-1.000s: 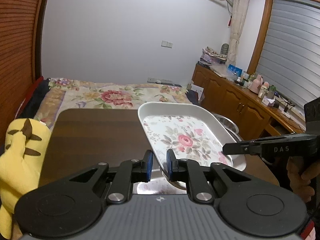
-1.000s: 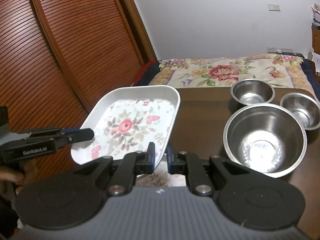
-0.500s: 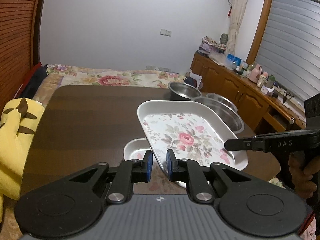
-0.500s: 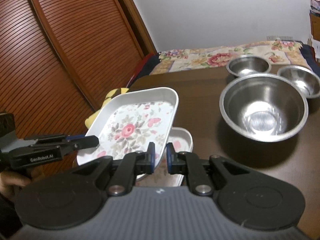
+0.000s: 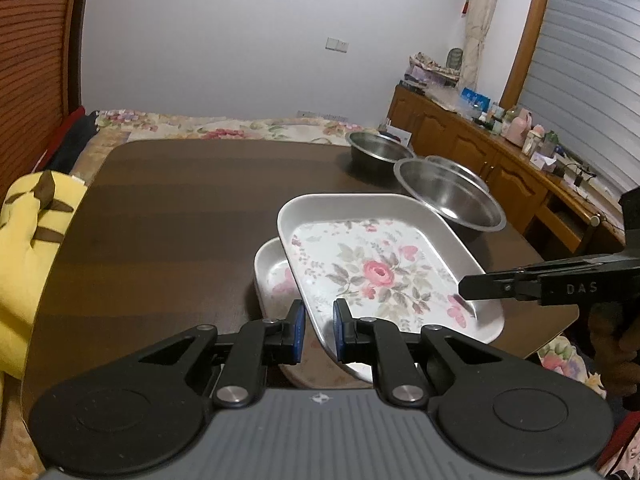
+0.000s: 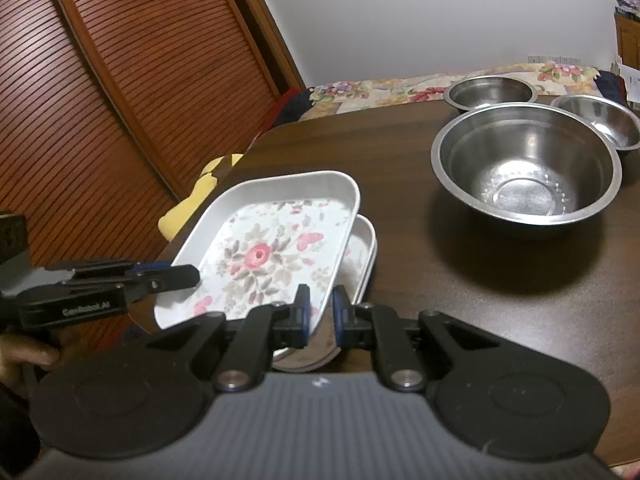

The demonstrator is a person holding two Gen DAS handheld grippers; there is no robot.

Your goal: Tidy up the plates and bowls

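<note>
A white rectangular floral plate (image 5: 380,268) (image 6: 264,248) is held by both grippers just above a second floral plate (image 5: 274,276) (image 6: 362,252) that lies on the dark wooden table (image 5: 168,216). My left gripper (image 5: 318,332) is shut on the plate's near rim; it also shows in the right wrist view (image 6: 188,276). My right gripper (image 6: 320,312) is shut on the opposite rim and shows in the left wrist view (image 5: 464,290). Three steel bowls stand beyond: a large one (image 6: 524,164) (image 5: 448,192) and two smaller ones (image 6: 490,90) (image 6: 600,120).
A yellow plush toy (image 5: 28,236) lies at the table's left edge. A bed with a floral cover (image 5: 224,130) is behind the table. A wooden cabinet (image 5: 480,156) with clutter stands at the right. Slatted wooden doors (image 6: 120,80) are on the left.
Both grippers have lowered the held plate toward the table. The second plate beneath it has come into view, and the bowls now show beyond it in the left view.
</note>
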